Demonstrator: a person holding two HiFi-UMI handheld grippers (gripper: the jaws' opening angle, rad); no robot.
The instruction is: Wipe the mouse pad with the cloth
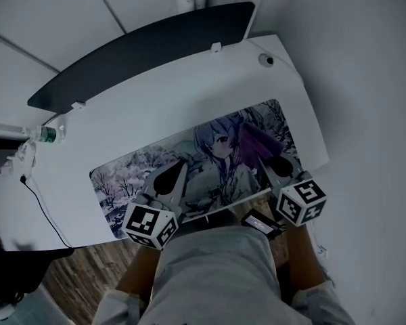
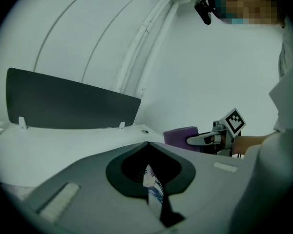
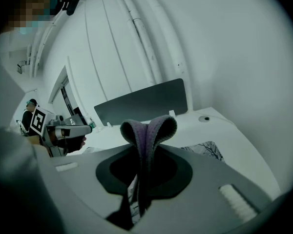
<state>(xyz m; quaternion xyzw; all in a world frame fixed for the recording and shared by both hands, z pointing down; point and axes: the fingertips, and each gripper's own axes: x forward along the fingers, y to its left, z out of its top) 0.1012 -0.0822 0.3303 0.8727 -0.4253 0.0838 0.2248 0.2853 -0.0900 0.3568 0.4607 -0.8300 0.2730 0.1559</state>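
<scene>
A long mouse pad [image 1: 122,175] with an anime print lies along the front of the white desk [image 1: 155,100]. My right gripper [image 1: 269,160] hovers at the pad's right end, shut on a folded purple cloth [image 1: 257,141]. In the right gripper view the cloth [image 3: 149,128] loops up out of the closed jaws, with the pad [image 3: 205,150] below. My left gripper [image 1: 181,162] is over the pad's middle-left, shut with nothing in it. Through its narrow slit a strip of the pad [image 2: 154,186] shows. The left gripper view also catches the right gripper [image 2: 190,140] and the cloth [image 2: 178,134].
A dark curved panel [image 1: 142,46] stands along the desk's back edge. A plastic bottle [image 1: 46,134] lies at the left end, with a black cable [image 1: 44,208] trailing over the desk. A small black device [image 1: 260,222] sits at the front edge. White walls close in behind.
</scene>
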